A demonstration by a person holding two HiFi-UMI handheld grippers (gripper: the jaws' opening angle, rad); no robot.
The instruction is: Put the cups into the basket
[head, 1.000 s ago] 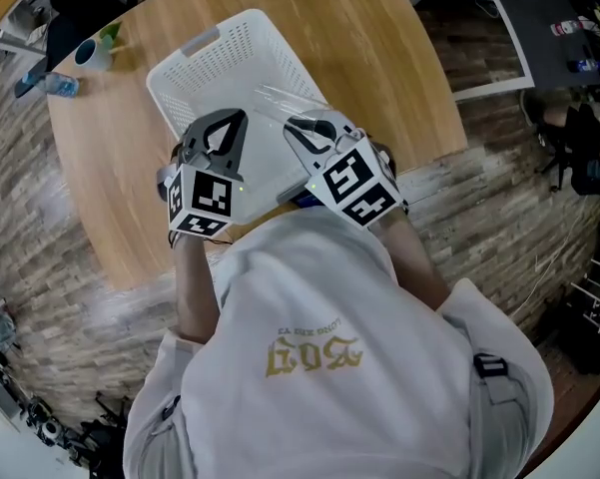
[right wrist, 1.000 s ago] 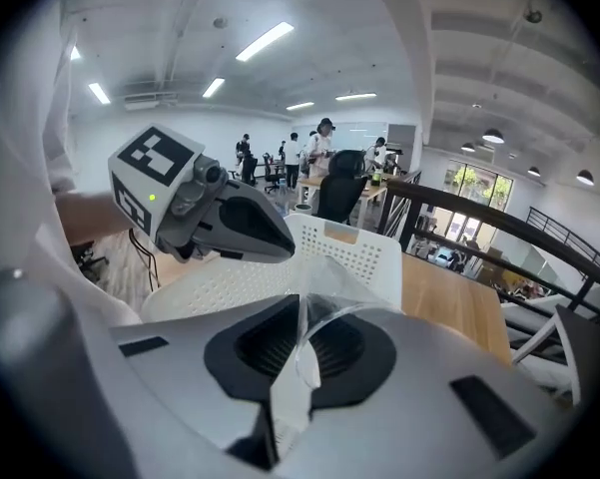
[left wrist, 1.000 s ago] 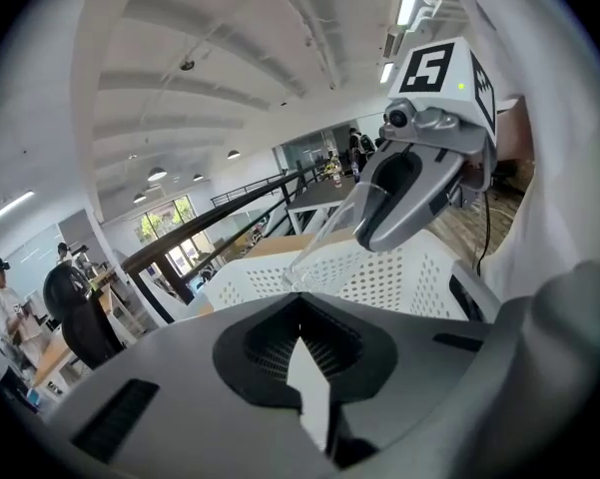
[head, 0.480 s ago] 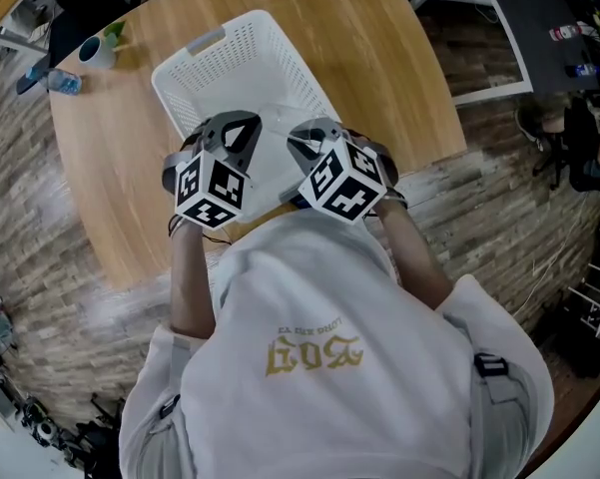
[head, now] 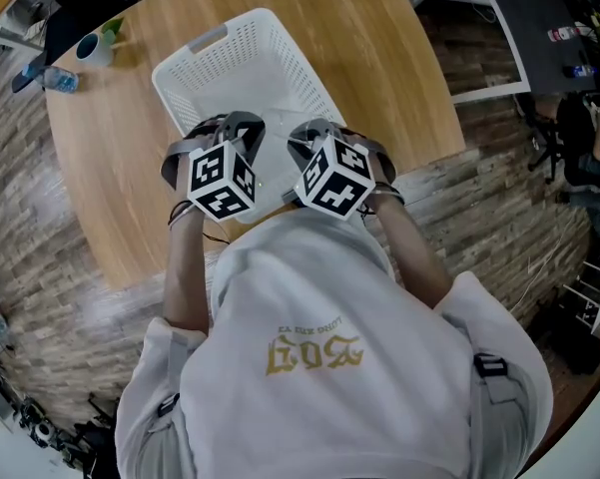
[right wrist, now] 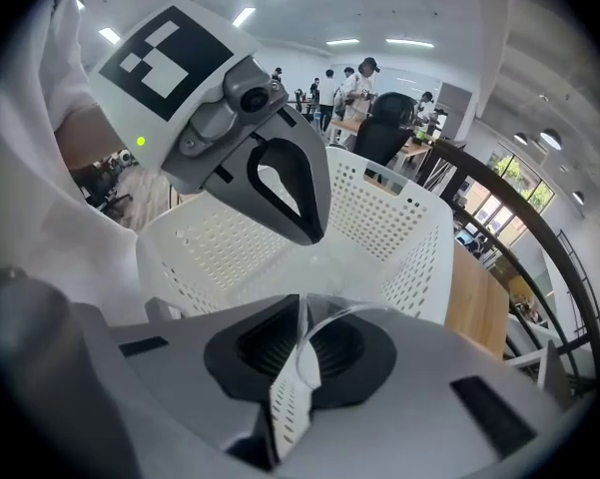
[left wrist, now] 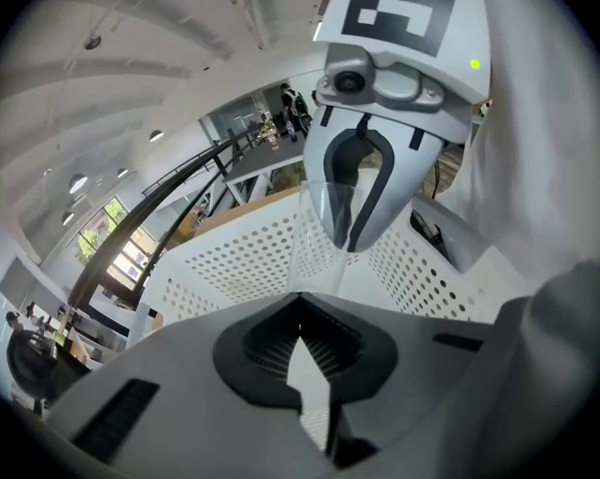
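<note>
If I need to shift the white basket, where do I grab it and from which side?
Likely the far short end of the white basket, where the rim widens into a handle slot. Come straight down from above, with one jaw inside and one outside the thin, upright perforated wall.

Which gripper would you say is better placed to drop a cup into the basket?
Right, probably: the right gripper has jaws shut on a clear cup over the basket; the left gripper shows no sure hold.
</note>
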